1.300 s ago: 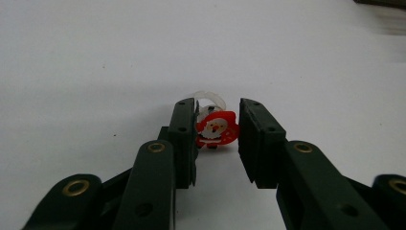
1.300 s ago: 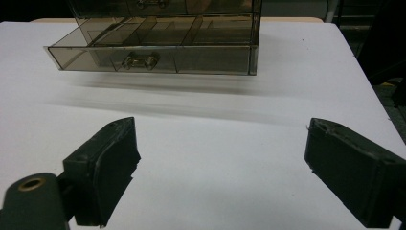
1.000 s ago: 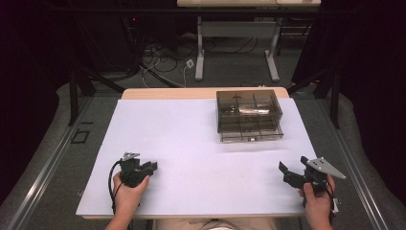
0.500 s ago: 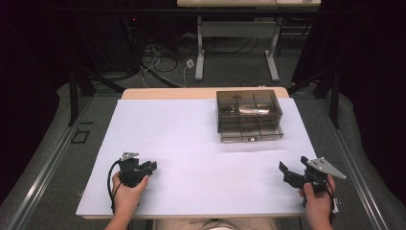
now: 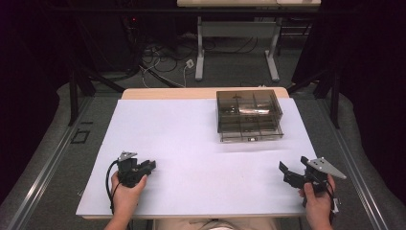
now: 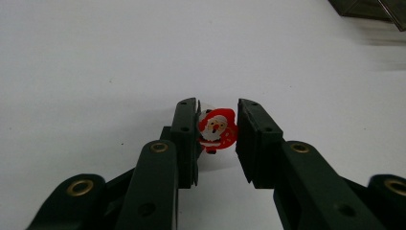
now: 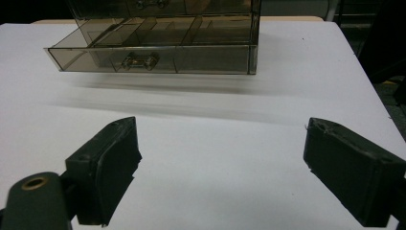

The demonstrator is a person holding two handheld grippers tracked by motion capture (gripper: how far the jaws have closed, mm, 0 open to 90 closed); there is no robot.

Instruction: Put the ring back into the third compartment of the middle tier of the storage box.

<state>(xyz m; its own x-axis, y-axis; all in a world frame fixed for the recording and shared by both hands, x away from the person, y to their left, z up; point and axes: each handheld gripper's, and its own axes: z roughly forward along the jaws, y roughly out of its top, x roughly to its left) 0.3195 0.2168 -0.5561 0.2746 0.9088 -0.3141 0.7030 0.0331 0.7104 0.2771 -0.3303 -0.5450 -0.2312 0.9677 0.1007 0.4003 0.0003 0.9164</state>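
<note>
Near our left edge of the white surface [image 5: 191, 143], our left tongs [image 6: 218, 129] pinch a small Santa figure [image 6: 218, 128] (grip looks slight); it could slip. Our right tongs [image 7: 220, 167] gape wide, facing the smoky drawer organizer [image 7: 158, 38], bottom drawer ajar.

The Santa [image 6: 218, 129] sits half behind the left claw's [image 6: 218, 125] jaws; I can't tell whether they pinch it. From above it is too small to see. The drawer box [image 7: 158, 40] is cut off at the top edge, its contents unreadable.
</note>
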